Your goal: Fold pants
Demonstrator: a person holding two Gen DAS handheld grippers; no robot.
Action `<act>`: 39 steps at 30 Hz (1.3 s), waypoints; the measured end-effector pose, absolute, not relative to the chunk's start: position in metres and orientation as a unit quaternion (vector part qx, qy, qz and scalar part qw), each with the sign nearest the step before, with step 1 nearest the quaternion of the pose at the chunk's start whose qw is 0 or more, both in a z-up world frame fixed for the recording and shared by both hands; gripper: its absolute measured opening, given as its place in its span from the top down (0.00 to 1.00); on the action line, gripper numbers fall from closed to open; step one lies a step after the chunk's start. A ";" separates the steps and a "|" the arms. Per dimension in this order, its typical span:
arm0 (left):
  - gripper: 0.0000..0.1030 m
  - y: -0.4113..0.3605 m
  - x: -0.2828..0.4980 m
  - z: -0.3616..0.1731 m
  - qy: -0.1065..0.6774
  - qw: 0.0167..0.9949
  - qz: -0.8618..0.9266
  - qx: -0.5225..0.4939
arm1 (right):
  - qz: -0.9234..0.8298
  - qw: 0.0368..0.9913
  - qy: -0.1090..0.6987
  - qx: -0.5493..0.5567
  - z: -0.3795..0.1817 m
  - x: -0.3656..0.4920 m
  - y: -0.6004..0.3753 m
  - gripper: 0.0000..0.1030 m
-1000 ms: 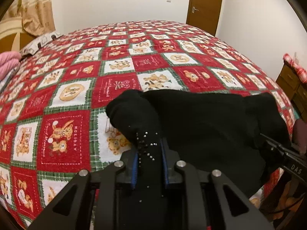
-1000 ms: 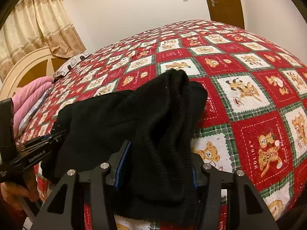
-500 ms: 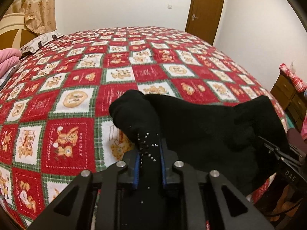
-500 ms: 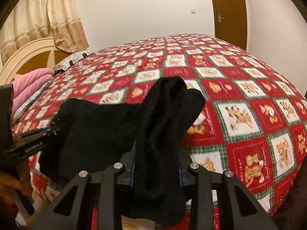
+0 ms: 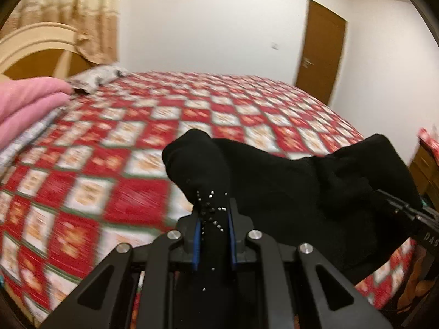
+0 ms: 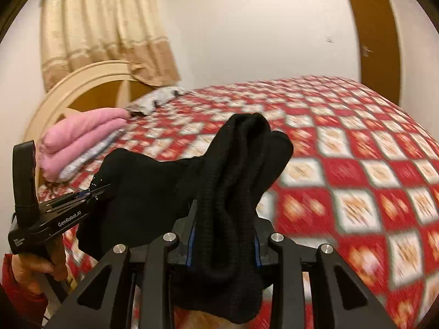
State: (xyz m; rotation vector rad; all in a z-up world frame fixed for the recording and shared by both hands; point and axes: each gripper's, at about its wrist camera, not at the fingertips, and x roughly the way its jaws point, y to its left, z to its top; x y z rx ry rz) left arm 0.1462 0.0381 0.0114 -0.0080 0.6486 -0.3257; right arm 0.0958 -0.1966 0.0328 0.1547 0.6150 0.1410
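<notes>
1. Holding the black pants (image 5: pixel 288 192) at two points, the person has them raised off the near edge of the bed (image 6: pixel 356 142), and the cloth hangs between the two tools.
2. The left gripper (image 5: pixel 213 219) is pinched almost shut on a thin bunch of fabric, where small shiny studs dot the cloth.
3. The right gripper (image 6: pixel 223 230) is clamped on a much thicker wad, several knit layers bunched together, with a loose end flopping forward past the fingers. Its jaws have just been closing in on that wad, and the fabric is plainly between them.
4. A hand (image 6: pixel 30 268) shows at the lower left of the right-hand view, gripping the handle of the left tool.
5. The pants look soft and limp. They sag and crease wherever they are unsupported, so I would expect no stiffness to help a fold keep its line.
6. They seem light but bulky. The knit looks grippy rather than slick, so slipping is unlikely with jaws this tight.
7. The best places to take hold are probably the corners of the waistband or the leg ends, spread well apart so the cloth pulls flat.
8. A stack of pink folded clothes (image 6: pixel 82 134) lies by the headboard (image 6: pixel 82 82), well clear of the pants.
</notes>
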 end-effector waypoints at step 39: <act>0.02 0.154 0.255 -0.051 0.349 0.920 0.154 0.095 | 0.015 0.926 0.342 0.162 -0.043 0.234 -0.145 0.31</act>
